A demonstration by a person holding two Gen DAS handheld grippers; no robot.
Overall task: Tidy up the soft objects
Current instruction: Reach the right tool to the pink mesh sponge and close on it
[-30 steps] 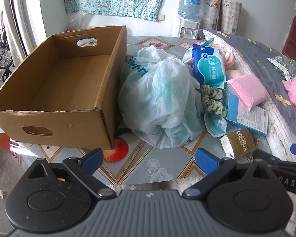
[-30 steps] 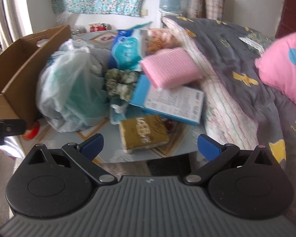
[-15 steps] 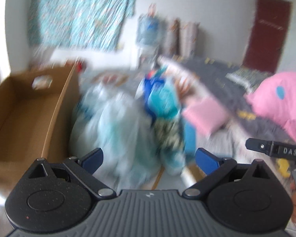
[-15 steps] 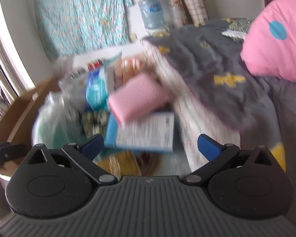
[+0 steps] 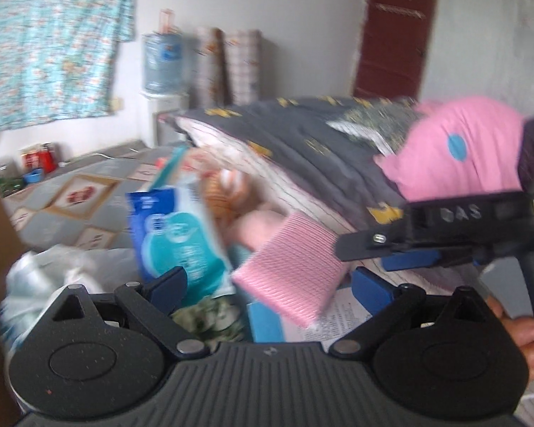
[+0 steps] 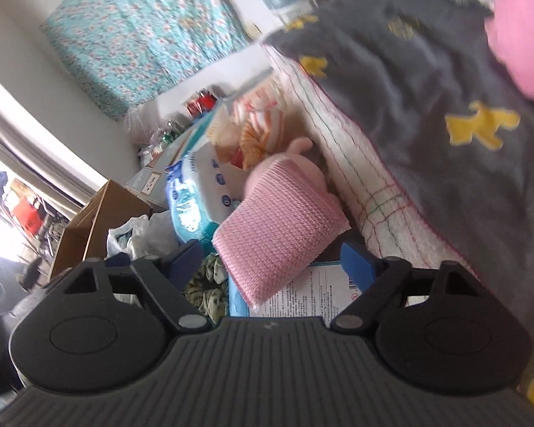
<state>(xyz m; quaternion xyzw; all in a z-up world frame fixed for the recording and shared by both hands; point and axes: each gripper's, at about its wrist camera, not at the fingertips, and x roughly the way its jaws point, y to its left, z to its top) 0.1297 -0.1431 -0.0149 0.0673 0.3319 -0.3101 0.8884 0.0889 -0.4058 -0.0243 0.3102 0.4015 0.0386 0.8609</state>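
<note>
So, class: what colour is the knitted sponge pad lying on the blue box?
Pink; the sponge pad shows best in the right wrist view.

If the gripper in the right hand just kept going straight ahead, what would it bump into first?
Most likely the pink sponge pad: it sits between the right gripper's open fingers, which have just been closing. Depth is hard to judge.

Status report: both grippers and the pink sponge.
Left gripper open, empty. Right gripper just been closing, jaws around pink sponge, not pressing. Blue tissue pack crowds alongside.
</note>
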